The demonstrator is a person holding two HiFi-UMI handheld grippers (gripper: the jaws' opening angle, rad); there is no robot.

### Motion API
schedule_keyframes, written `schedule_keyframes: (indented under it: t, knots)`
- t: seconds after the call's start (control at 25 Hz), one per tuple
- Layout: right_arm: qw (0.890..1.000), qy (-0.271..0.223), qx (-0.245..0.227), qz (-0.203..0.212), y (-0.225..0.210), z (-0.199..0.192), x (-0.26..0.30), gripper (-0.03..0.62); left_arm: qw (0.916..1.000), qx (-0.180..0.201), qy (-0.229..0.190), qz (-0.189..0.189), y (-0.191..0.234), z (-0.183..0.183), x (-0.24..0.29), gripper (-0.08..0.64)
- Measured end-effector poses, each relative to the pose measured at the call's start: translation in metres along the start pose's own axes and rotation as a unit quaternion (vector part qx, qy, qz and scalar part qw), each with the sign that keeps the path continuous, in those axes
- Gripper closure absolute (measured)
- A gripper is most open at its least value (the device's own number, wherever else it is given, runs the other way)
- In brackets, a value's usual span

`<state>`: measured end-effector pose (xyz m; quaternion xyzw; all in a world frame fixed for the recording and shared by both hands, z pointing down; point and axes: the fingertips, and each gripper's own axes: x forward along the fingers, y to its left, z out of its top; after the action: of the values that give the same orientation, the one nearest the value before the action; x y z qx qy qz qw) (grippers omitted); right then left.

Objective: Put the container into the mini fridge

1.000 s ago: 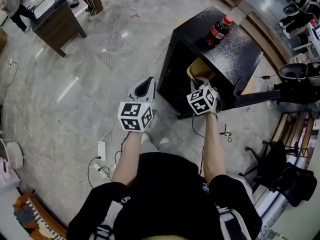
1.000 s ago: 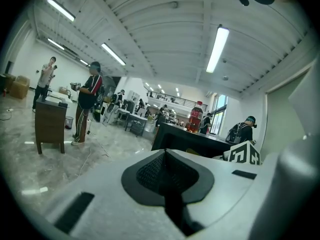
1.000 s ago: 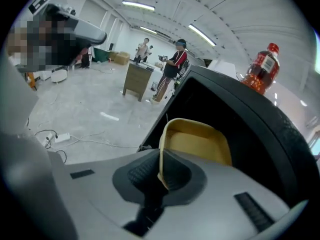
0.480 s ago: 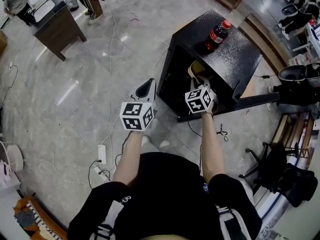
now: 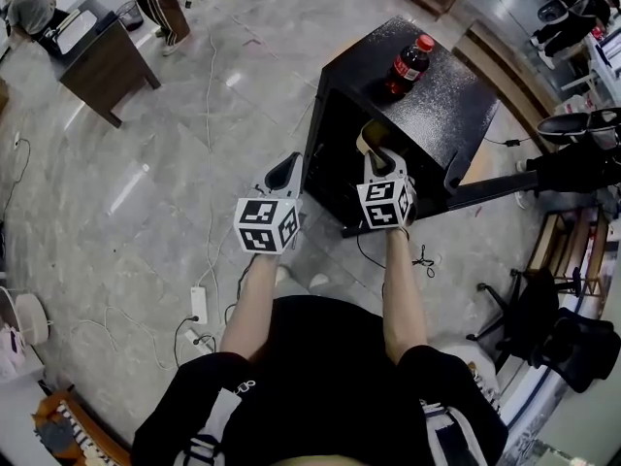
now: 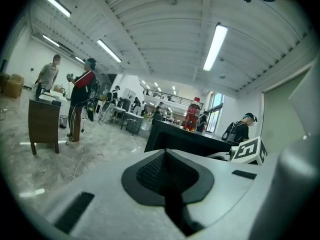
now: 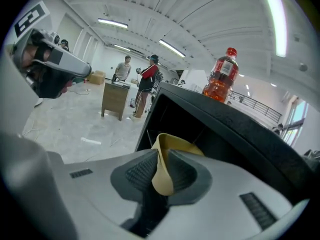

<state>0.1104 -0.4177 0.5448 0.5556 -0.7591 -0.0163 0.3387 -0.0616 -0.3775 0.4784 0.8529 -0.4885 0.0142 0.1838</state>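
We see the tan container (image 7: 176,143) pinched by its thin wall between the right gripper's (image 7: 160,170) jaws, at the open front of the black mini fridge (image 5: 441,100). The head view shows only its rim against the dark opening. A cola bottle (image 5: 408,63) stands on the far part of the fridge top. The left gripper (image 6: 166,170), left of the fridge, has its jaws together on nothing, which only its own view makes plain.
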Motion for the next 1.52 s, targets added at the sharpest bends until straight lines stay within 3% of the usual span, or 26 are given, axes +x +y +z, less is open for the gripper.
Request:
schedule_keyframes:
  t: [0.28,0.4,0.48,0.6,0.72,0.84,1.04,1.52]
  knots:
    - [1.000,-0.004,0.023,0.012,0.006,-0.006,-0.004,0.482,1.0000,-0.001,-0.006,-0.003,-0.008,0.002,-0.002,0.549]
    - [0.998,-0.043,0.048,0.010,0.006,0.007,-0.018,0.491,1.0000,-0.002,-0.008,-0.002,-0.010,0.002,-0.006,0.549]
    - [0.993,-0.088,0.073,0.013,0.007,0.025,-0.031,0.560,0.9999,-0.001,-0.013,0.000,-0.009,0.004,-0.009,0.549]
    - [0.977,-0.155,0.143,0.036,0.003,0.055,-0.045,0.574,0.9997,0.006,-0.025,0.006,-0.007,0.013,-0.011,0.549]
    - [0.947,-0.230,0.217,0.053,-0.008,0.087,-0.066,0.577,0.9989,0.014,-0.042,0.017,-0.006,0.027,-0.014,0.549]
    - [0.929,-0.272,0.246,0.057,-0.013,0.110,-0.086,0.580,0.9972,0.024,-0.065,0.030,-0.005,0.044,-0.020,0.549]
    - [0.929,-0.269,0.243,0.071,-0.005,0.116,-0.091,0.581,0.9944,0.042,-0.090,0.037,-0.010,0.063,-0.027,0.549]
    - [0.922,-0.282,0.254,0.082,-0.007,0.120,-0.099,0.581,0.9933,0.062,-0.091,0.035,-0.025,0.070,-0.030,0.549]
